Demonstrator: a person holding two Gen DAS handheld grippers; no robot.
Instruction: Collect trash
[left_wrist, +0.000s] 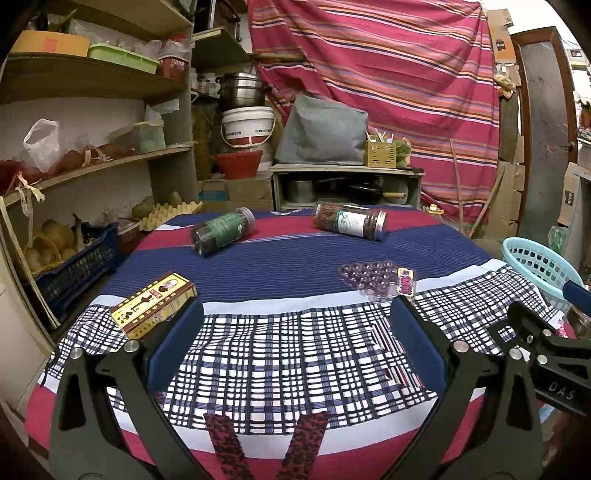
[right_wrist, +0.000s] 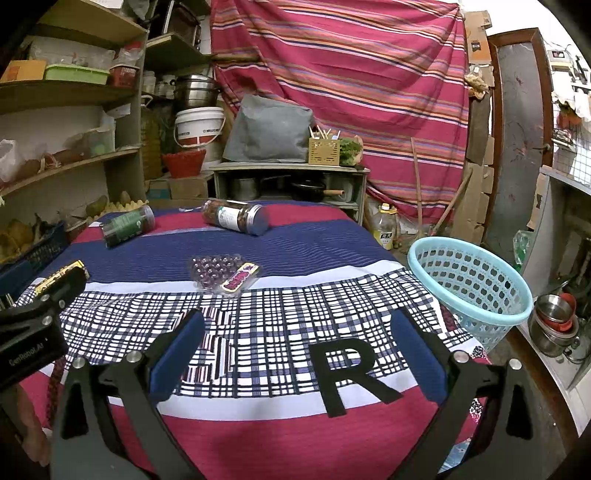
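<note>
On the striped and checked cloth-covered table (left_wrist: 295, 258), the left wrist view shows four pieces of trash. A yellow and brown printed cardboard box (left_wrist: 153, 304) lies just beside the left finger of the left gripper (left_wrist: 295, 325), whose blue-padded jaws stand wide apart and hold nothing. It looks light and stiff, though probably crushable, so a grip across its narrow sides seems best. Farther off lie a dark cylindrical jar with a green label (left_wrist: 222, 230) and a clear cylindrical jar with a metal lid (left_wrist: 350, 220), both on their sides and likely to roll; gripping across mid-body should steady them.

From the right wrist view, the right gripper (right_wrist: 295, 332) also stands wide and empty above the checked cloth. Ahead of it lies a clear plastic blister tray with a pink label (right_wrist: 223, 271), probably thin, flimsy and slippery; its labelled edge looks the firmest hold. A pale blue perforated plastic basket (right_wrist: 469, 280) stands just off the table's right edge.
</note>
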